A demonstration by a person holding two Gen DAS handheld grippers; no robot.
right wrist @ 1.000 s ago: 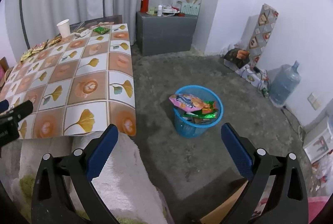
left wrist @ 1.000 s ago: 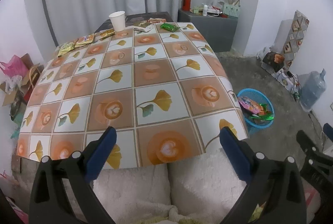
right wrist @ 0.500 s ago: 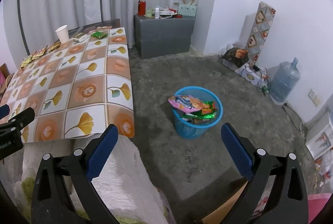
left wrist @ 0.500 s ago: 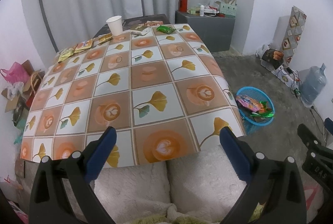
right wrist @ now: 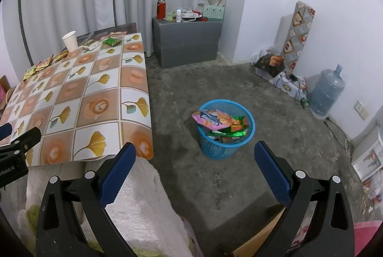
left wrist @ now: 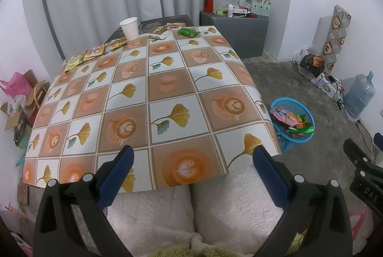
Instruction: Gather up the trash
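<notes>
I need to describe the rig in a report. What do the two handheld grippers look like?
Both match: the left gripper and right gripper have black plastic frames with silver rivets and two fingers faced with blue textured pads. White lettering marks their sides, only partly legible.

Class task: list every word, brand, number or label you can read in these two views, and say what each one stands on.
"DAS": on the right gripper, cut off by the frame edge.
"nRobot.AI": on the left gripper, its start cut off.
Pink snack bag in the blue basket: print too blurred to read.
Wrappers on the table: too small.
</notes>
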